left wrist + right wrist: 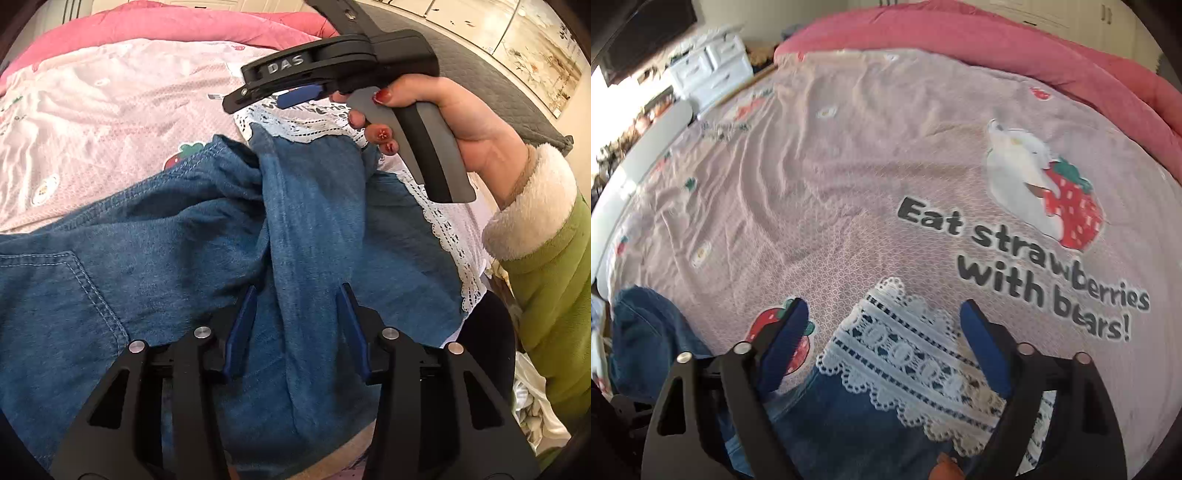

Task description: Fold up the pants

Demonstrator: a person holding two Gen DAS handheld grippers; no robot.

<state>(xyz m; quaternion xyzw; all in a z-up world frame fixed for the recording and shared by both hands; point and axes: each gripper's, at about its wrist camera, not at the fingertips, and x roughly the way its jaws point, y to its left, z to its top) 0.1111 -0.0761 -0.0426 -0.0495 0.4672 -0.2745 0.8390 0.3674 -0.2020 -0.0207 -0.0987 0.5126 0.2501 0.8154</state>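
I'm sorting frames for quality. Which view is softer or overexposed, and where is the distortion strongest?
Right wrist view: softer overall, the bedspread lettering slightly smeared, daylight blown out at the far left edge near the white drawers. Left wrist view: sharper, stitching on the denim pants crisp, lighting even. Both: fisheye bending strongest toward the dark corners.

Both claws [298,295] [882,314] apparently apart, angled downward.
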